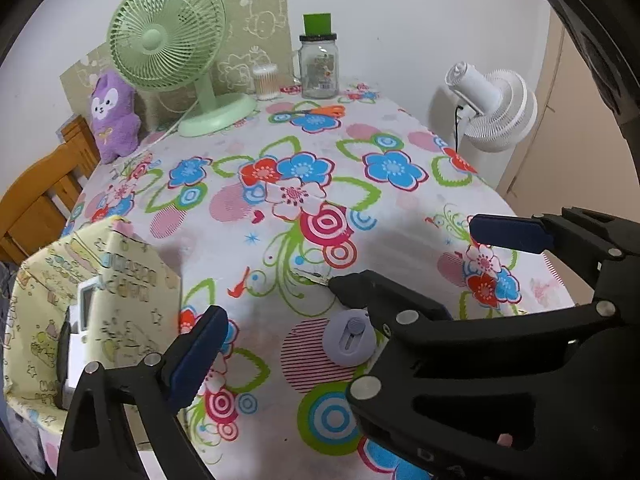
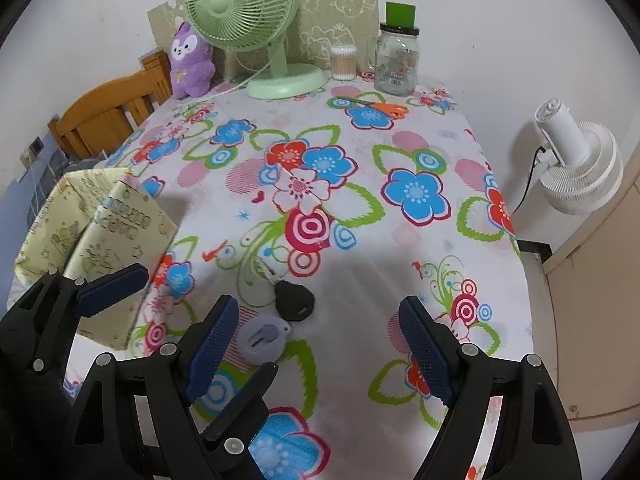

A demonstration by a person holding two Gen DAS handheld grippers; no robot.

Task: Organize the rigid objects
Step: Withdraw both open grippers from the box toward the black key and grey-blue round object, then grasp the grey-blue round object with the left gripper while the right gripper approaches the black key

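A black key fob with a key (image 2: 295,301) and a grey round tag (image 2: 266,338) lie on the flowered tablecloth (image 2: 360,208) near the front. The grey tag also shows in the left wrist view (image 1: 349,337). My right gripper (image 2: 320,354) is open and empty, just in front of both items. My left gripper (image 2: 178,288) is open and empty beside a yellow patterned box (image 1: 100,292) at the table's left, which holds a white device (image 1: 86,312). In the left wrist view the right gripper (image 1: 404,256) hides the fob. Orange-handled scissors (image 2: 372,106) lie at the back.
At the back stand a green desk fan (image 2: 260,28), a purple plush (image 2: 190,60), a cotton swab tub (image 2: 344,62) and a glass jar with a green cap (image 2: 398,56). A white fan (image 2: 576,164) stands beyond the right edge. A wooden chair (image 2: 108,116) is on the left.
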